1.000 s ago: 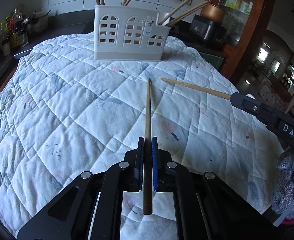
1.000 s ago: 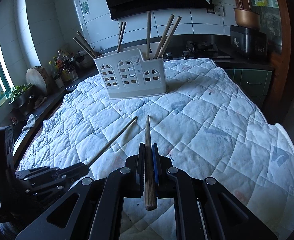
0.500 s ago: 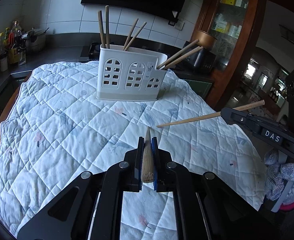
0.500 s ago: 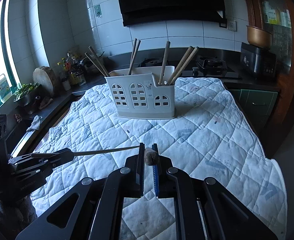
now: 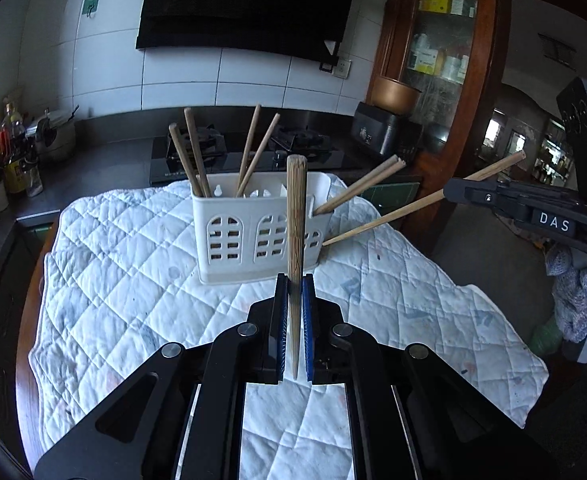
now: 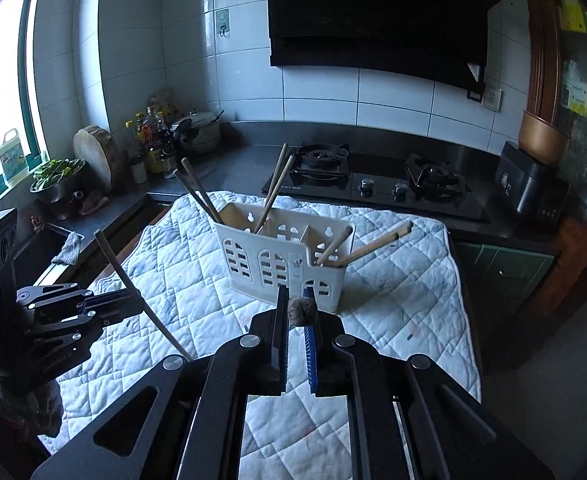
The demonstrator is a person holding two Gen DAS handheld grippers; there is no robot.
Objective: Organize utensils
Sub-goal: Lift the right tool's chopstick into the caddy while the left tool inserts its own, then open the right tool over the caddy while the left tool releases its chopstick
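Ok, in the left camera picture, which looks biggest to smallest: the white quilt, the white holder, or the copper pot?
1. The quilt looks biggest; it covers the table.
2. The holder standing on it is next.
3. The copper pot looks smallest, though it is farther from the camera, so its true size is unsure.

Each camera sits just behind its own gripper and looks forward and downward along the two fingers, which fill the lower part of its frame. The left wrist view faces the white holder (image 5: 259,232) straight beyond its fingertips, with the quilted cloth (image 5: 125,280) under them and the right gripper (image 5: 449,190) off to the right. The right wrist view sees the same holder (image 6: 283,264) just beyond its fingertips, the cloth (image 6: 405,292) below, and the left gripper (image 6: 133,300) off to the left. Both views share the holder, the cloth, the stove and the tiled wall behind.
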